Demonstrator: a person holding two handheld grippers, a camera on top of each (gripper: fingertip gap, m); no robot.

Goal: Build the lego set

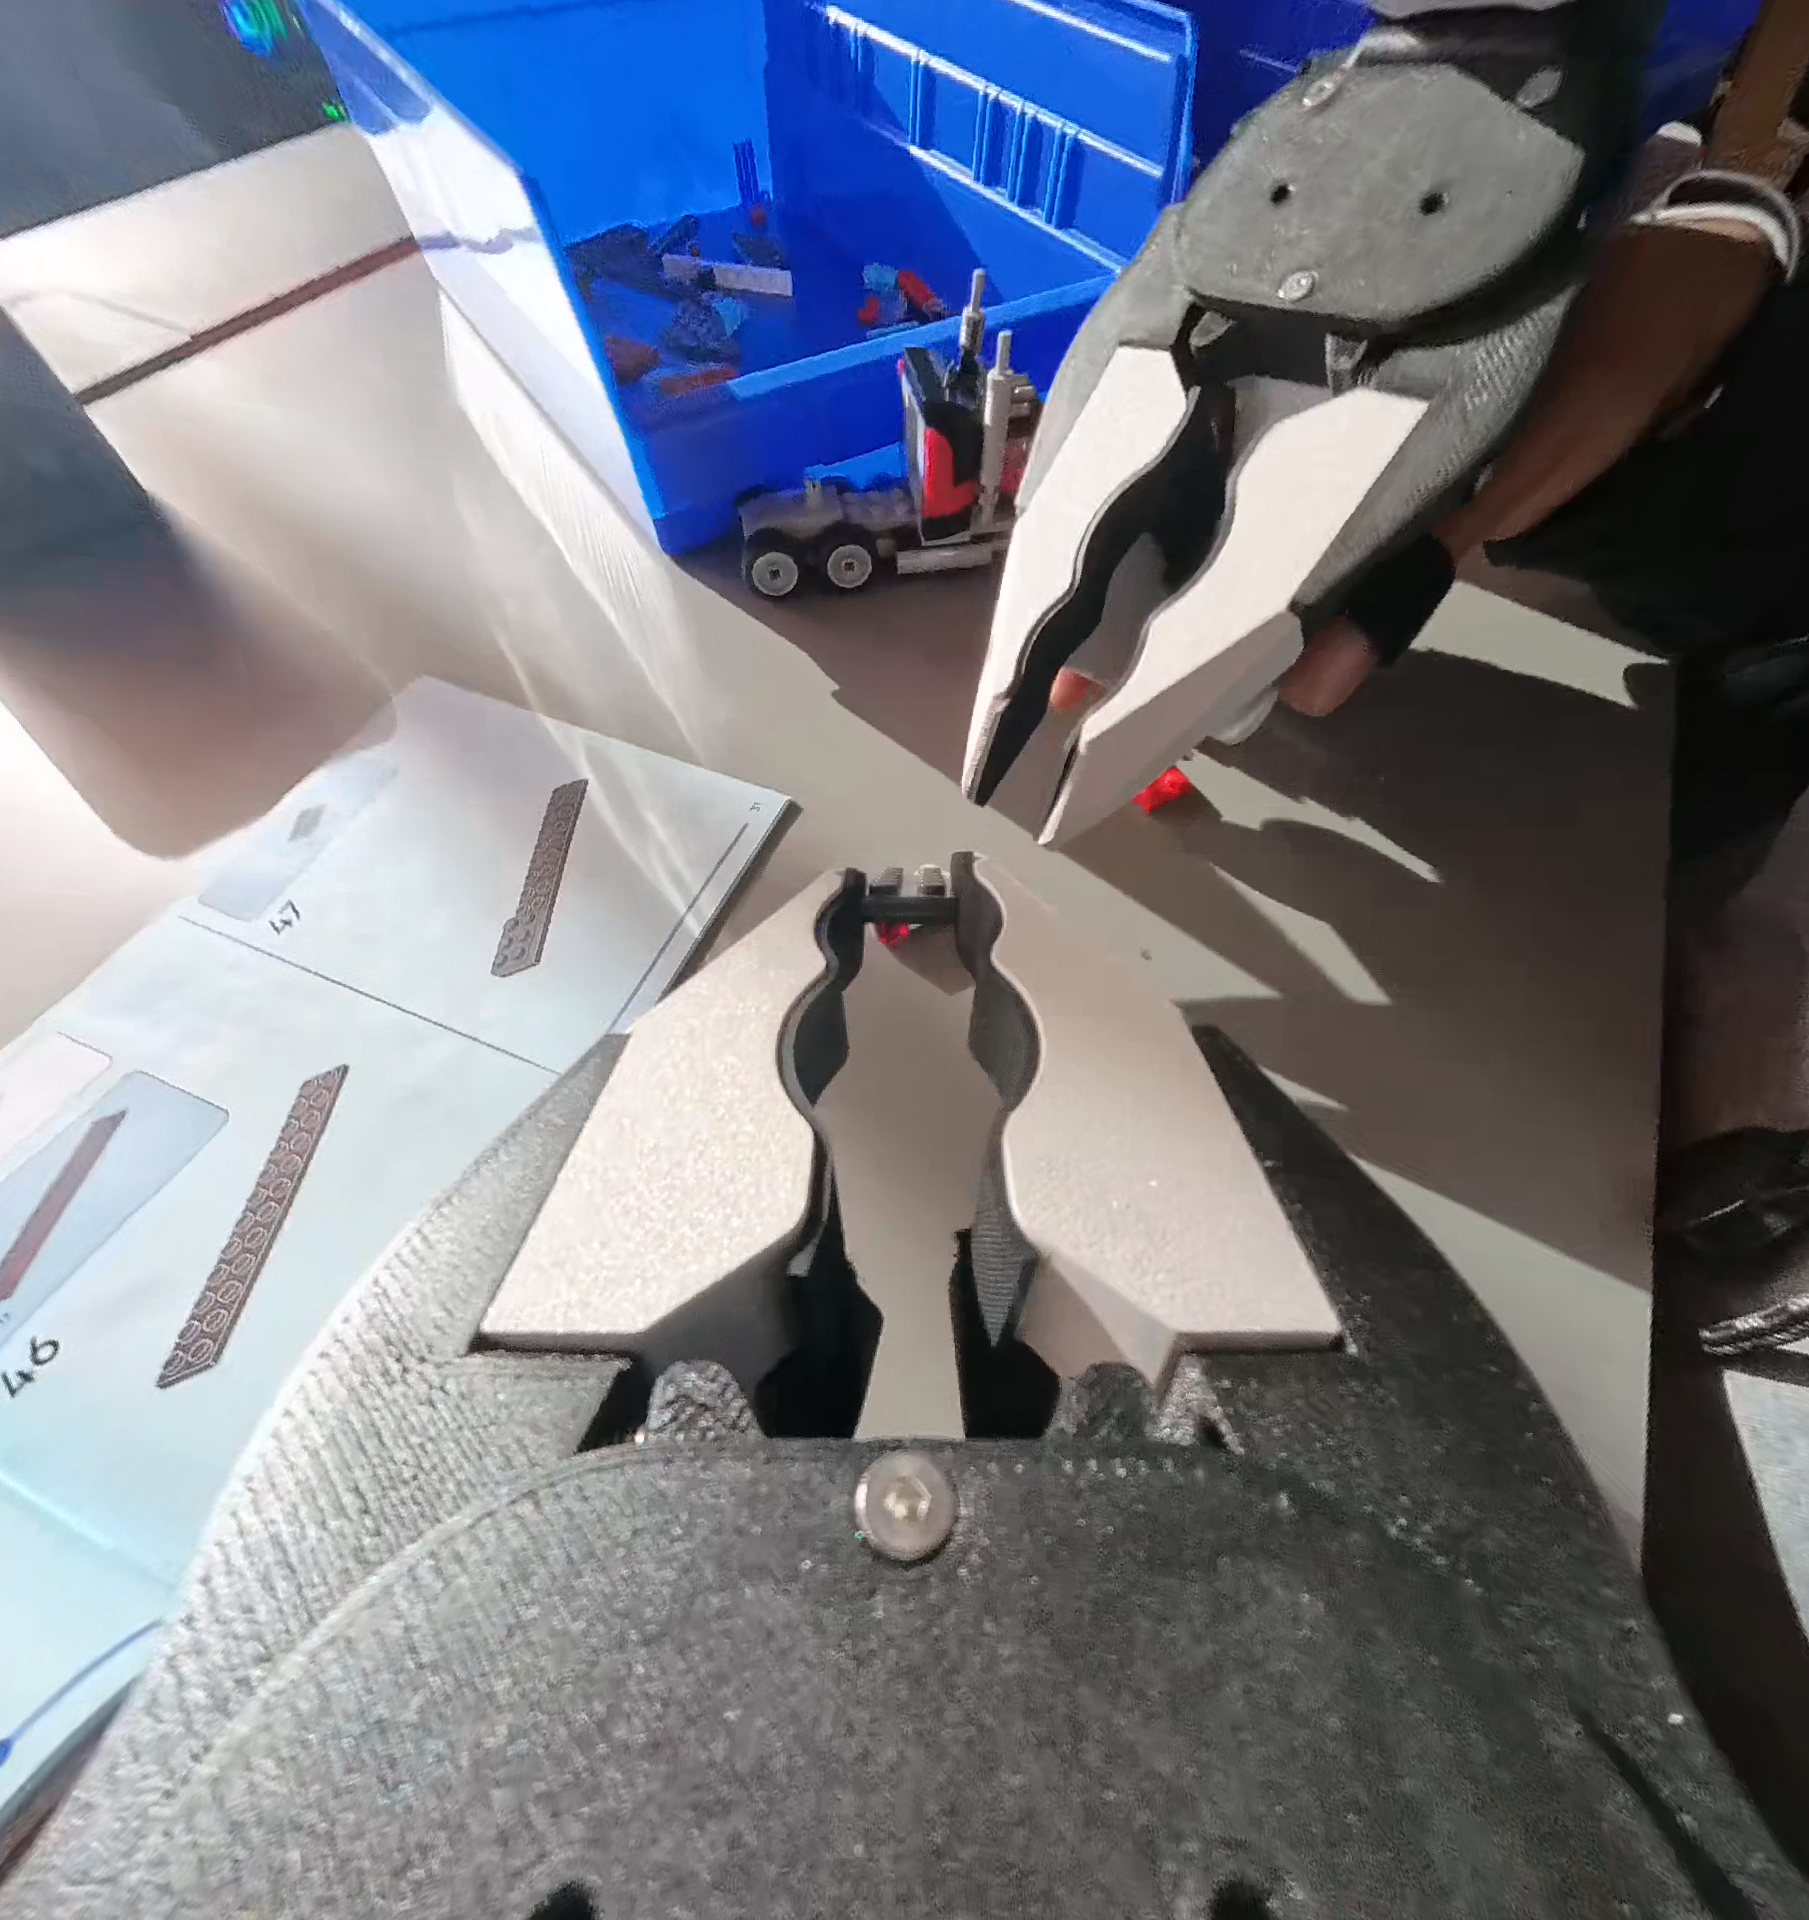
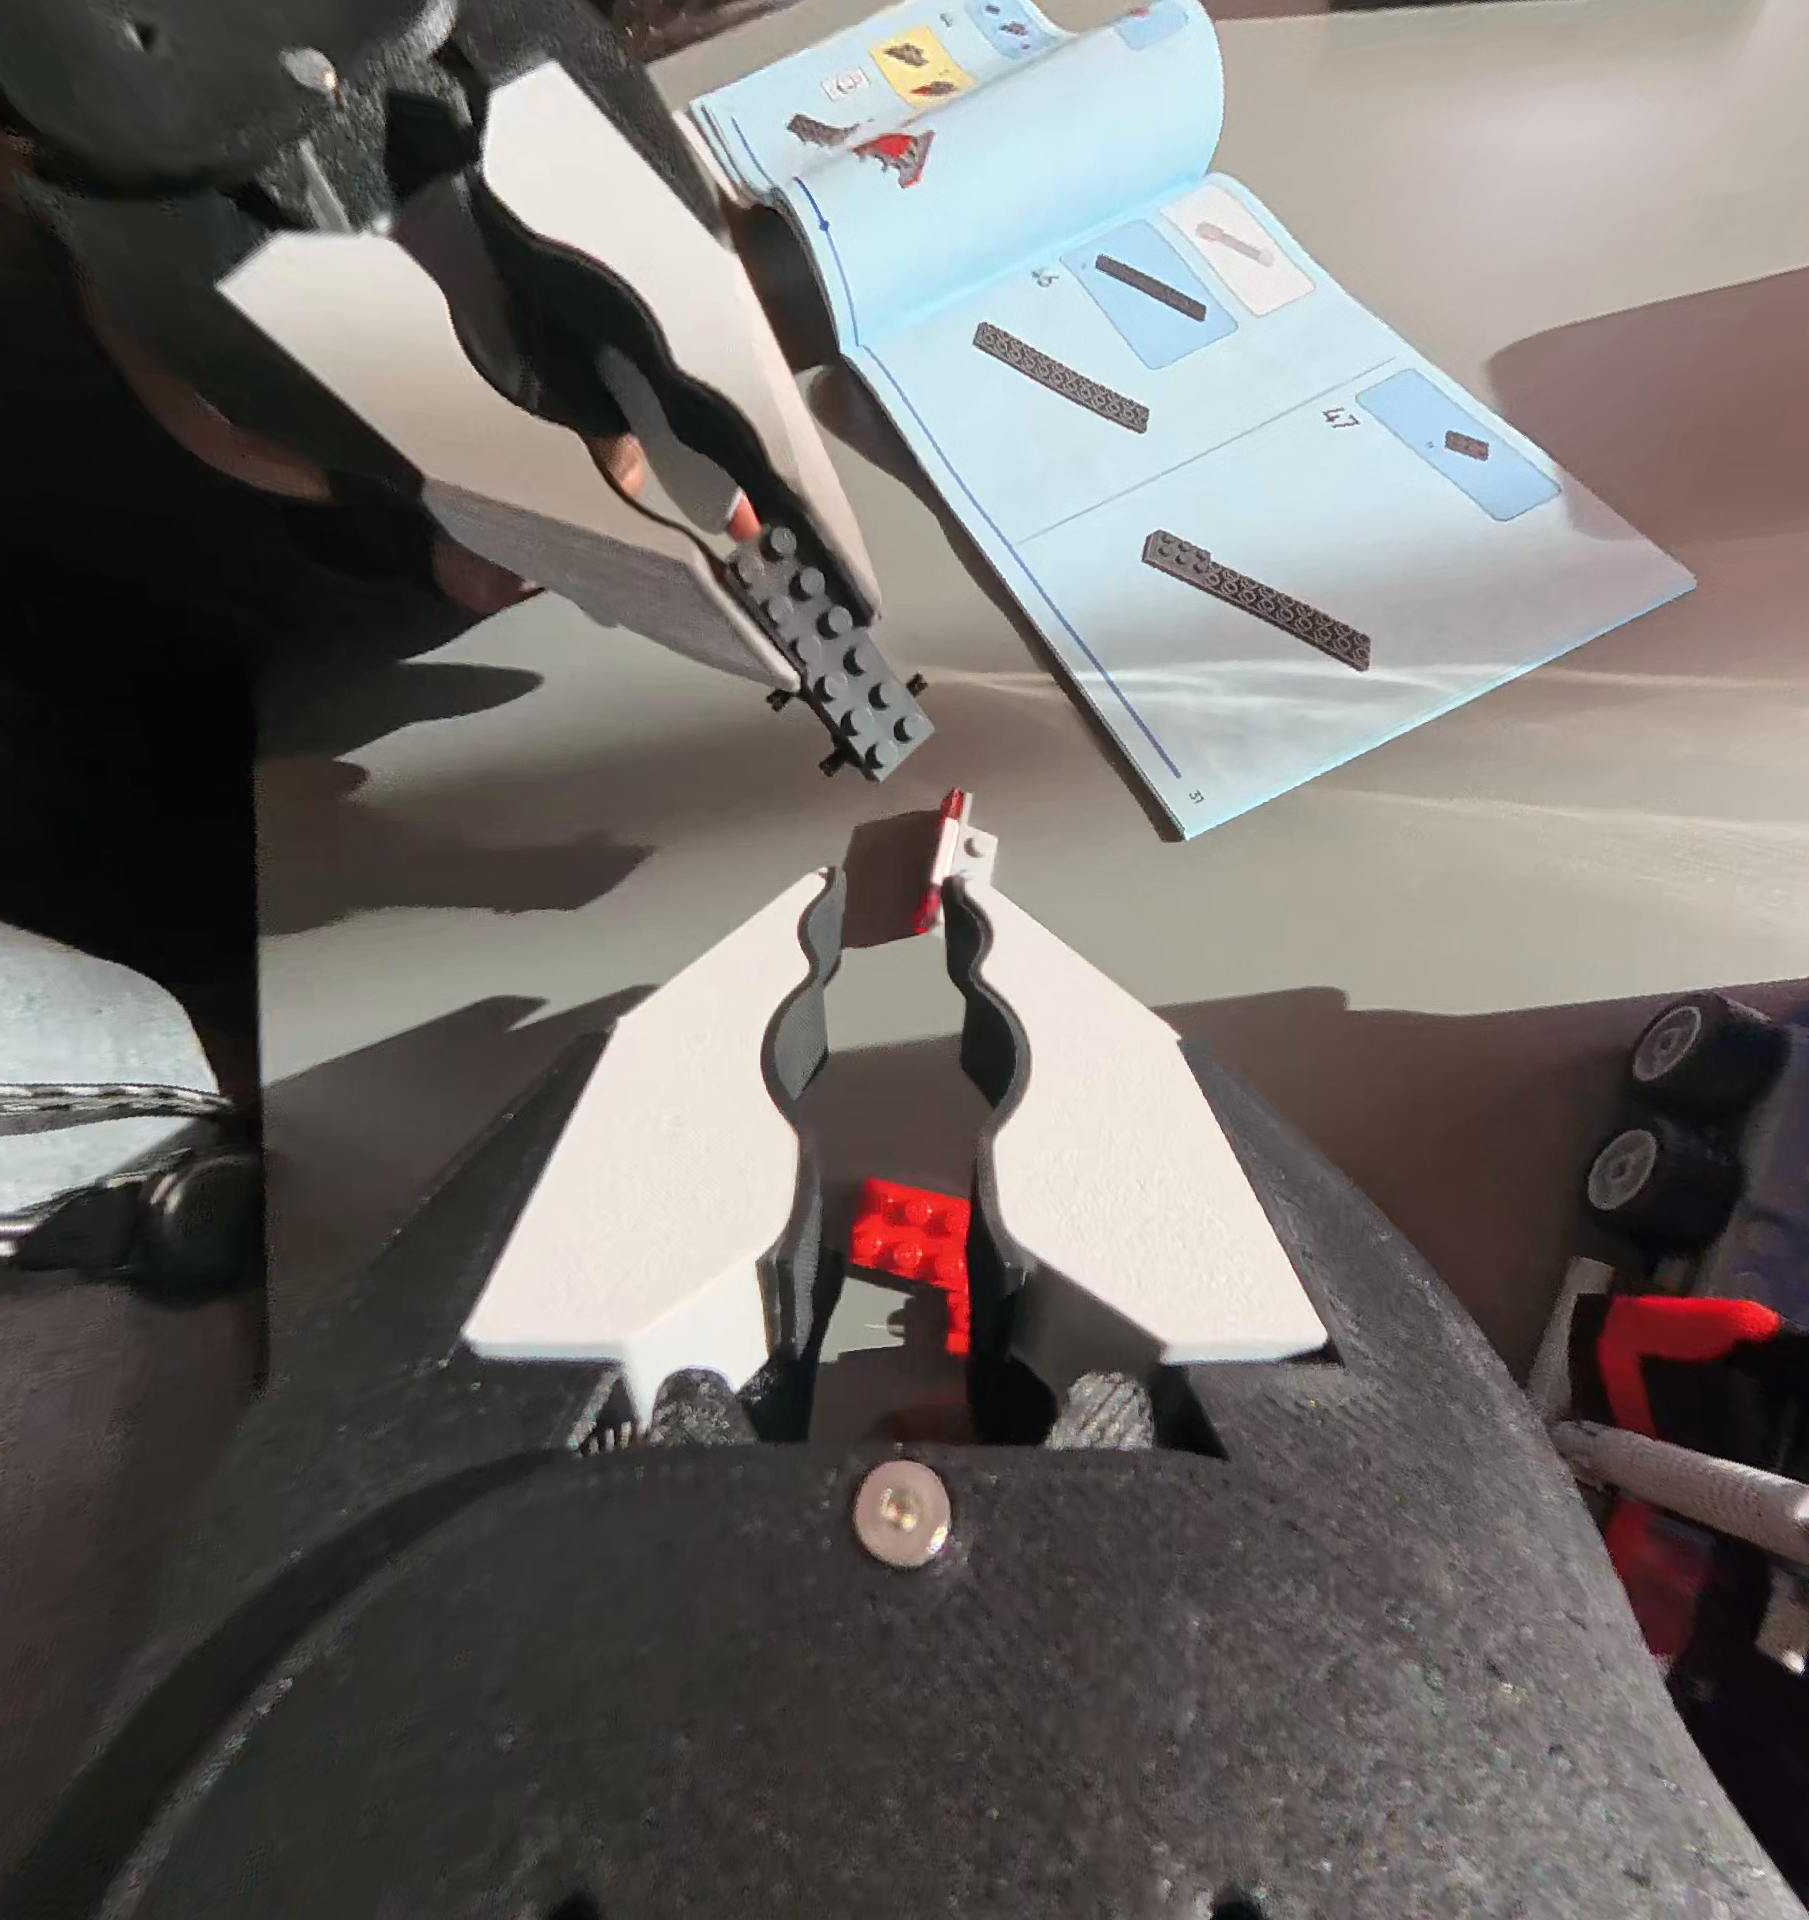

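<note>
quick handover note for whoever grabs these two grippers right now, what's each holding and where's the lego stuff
Left gripper: shut on a dark grey studded plate with black pins along its sides.
Right gripper: shut on a small red and white piece, tip to tip with the left but not joined.
On the table: a loose red plate under the right gripper, the open instruction booklet, the partly built truck and the blue parts bin.
Left to do: mate the two held pieces, then carry on with the booklet's steps.

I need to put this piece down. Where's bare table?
Bare table lies between the booklet and the truck. Crowded: a red plate sits under the right gripper holding the small piece, and the left gripper holds a grey plate just ahead.
</note>
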